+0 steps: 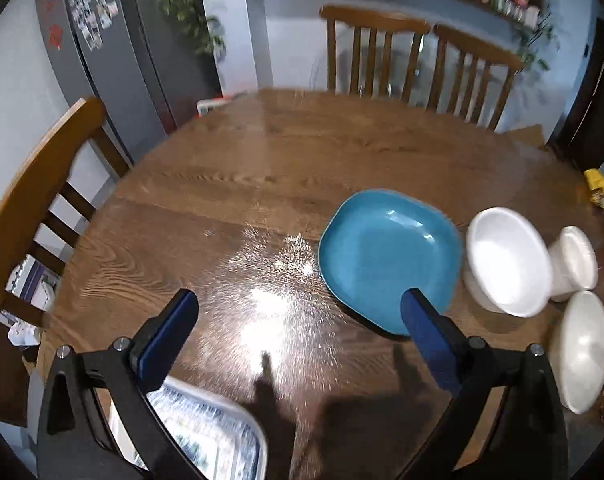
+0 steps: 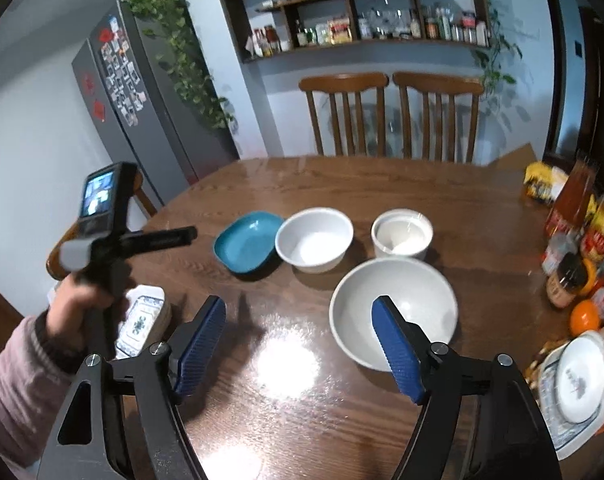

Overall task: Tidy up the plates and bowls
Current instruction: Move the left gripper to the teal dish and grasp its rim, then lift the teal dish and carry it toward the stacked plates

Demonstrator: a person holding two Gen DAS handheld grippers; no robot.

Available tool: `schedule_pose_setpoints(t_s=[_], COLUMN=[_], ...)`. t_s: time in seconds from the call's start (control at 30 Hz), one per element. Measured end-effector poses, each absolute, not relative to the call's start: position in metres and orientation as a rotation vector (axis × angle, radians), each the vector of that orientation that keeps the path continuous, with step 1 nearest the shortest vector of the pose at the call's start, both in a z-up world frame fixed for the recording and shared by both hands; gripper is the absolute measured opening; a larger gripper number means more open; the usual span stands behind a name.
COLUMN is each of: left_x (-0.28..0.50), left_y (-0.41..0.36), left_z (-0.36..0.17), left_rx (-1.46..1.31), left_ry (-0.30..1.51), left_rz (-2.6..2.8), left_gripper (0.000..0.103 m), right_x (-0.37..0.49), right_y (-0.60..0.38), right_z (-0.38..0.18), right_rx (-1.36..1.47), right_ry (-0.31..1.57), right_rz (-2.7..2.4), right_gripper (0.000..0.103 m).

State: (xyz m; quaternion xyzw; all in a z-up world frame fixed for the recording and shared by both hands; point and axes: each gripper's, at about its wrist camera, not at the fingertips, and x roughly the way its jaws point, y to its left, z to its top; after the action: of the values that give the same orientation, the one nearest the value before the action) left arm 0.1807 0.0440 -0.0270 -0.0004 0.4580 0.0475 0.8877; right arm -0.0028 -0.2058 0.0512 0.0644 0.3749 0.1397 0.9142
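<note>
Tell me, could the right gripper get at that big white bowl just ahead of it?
Probably yes. The right gripper is open and empty, and the big white bowl sits just beyond its fingertips on the table, nothing between.

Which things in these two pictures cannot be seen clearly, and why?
- Patterned tray, left wrist view: cut by the bottom edge, partly behind the left hand-held gripper.
- Grey bowl, right wrist view: near rim hidden by a finger of the right hand-held gripper.
- Shelf jars: labels too small.

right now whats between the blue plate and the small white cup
One white bowl sits between the blue plate and the small white cup, nearly touching the plate; the right wrist view shows it.
</note>
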Motion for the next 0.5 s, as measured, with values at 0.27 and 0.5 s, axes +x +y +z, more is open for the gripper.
schedule_pose_setpoints(t_s=[0.27,0.5], left_x=[0.224,0.231], left_y=[0.041,0.040], left_z=[-0.075,-0.083], left_rx=[-0.010,-0.007], left_ry=[1.058,1.111], left_rz=[0.110,0.072], left_gripper=[0.055,0.012], right_x=[0.010,0.014], right_y=[-0.200,-0.195], right_z=[0.019,0.008], right_rx=[0.177,0.189], right_ry=[0.851,0.874], right_rz=[0.298,0.305], right_gripper=[0.076,0.076])
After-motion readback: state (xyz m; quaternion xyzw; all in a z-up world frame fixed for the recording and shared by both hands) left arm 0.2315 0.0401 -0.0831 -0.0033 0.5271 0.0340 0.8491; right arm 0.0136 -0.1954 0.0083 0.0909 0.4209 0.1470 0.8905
